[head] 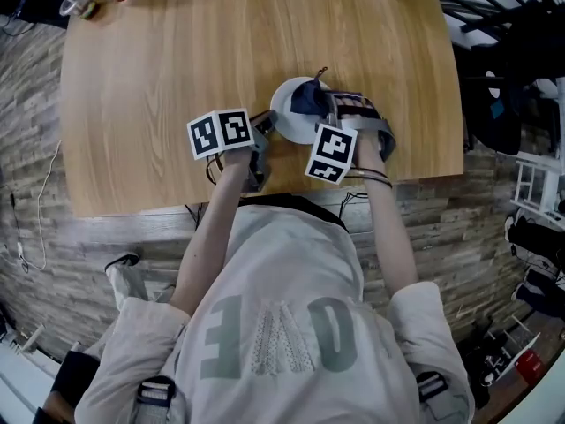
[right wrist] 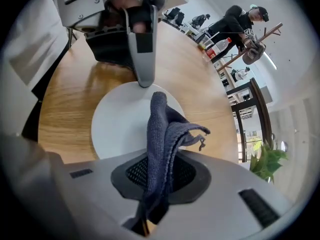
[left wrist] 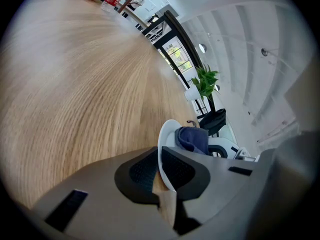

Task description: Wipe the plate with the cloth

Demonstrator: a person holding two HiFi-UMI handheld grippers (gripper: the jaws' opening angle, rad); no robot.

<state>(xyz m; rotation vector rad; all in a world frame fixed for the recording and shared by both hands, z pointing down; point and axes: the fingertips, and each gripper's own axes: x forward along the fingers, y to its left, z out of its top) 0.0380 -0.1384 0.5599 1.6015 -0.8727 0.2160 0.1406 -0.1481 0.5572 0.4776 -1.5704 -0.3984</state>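
While your left tongs [left wrist: 159, 156] clamp the plate [left wrist: 168, 134] by its near rim on the worktop [head: 177, 78], your right tongs [right wrist: 161, 169] pinch the cloth [right wrist: 162, 126], bunched over the plate's middle; wipe downward.

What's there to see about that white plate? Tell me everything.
The plate is round, plain white and smooth, like ceramic. It sits near the front edge of the wooden table. The left gripper pinches its rim between closed jaws. A dark blue cloth, held by the right gripper, hangs over its other side.
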